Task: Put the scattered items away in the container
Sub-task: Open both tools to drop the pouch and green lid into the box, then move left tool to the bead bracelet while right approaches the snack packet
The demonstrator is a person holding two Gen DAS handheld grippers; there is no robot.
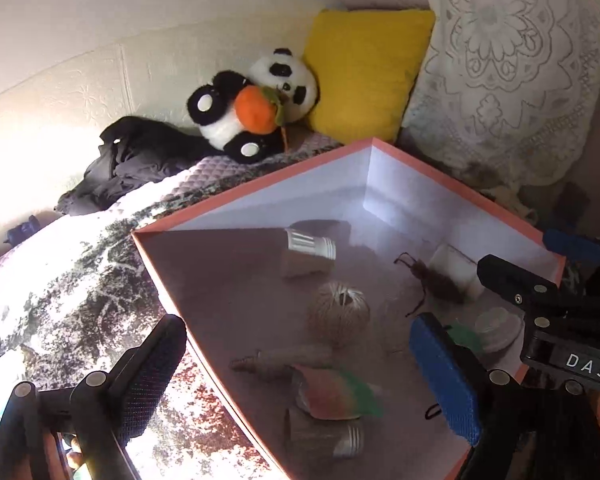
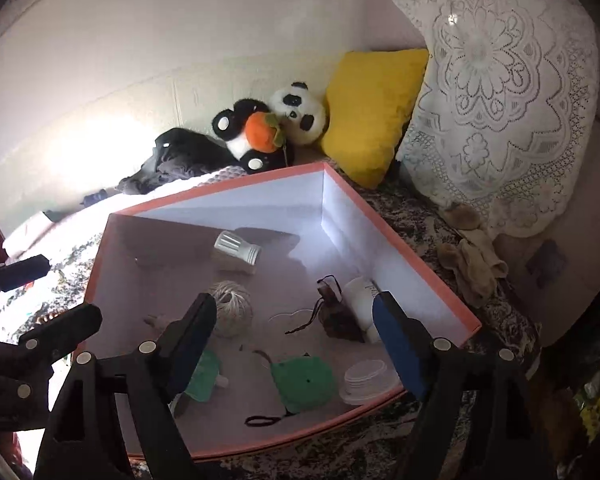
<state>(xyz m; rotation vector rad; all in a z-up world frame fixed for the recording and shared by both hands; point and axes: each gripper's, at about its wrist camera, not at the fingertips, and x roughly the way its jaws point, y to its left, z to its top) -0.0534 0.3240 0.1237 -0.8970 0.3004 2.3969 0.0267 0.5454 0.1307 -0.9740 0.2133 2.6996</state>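
Both tongs stand released, nothing between their pads. Left tongs point(image 1: 300, 380): straddling the near-left wall of the container point(image 1: 260, 184), one finger outside over the bedspread point(image 1: 80, 280), the other inside. Right tongs point(image 2: 296, 344): hovering over the container's near-right part.

Contents, all lying on the container's floor: two bulbs point(image 2: 236, 250), twine ball point(image 2: 232, 308), green pouch point(image 2: 300, 382), brown pouch point(image 2: 336, 312), clear lid point(image 2: 364, 378), white bottle point(image 2: 358, 298).

Outstanding, by judgement: crumpled beige cloth point(image 2: 472, 264) on the bed, outside the container, beyond its right wall. It lies ahead and right of the right tongs, the nearer hand; its long axis runs roughly along that wall.
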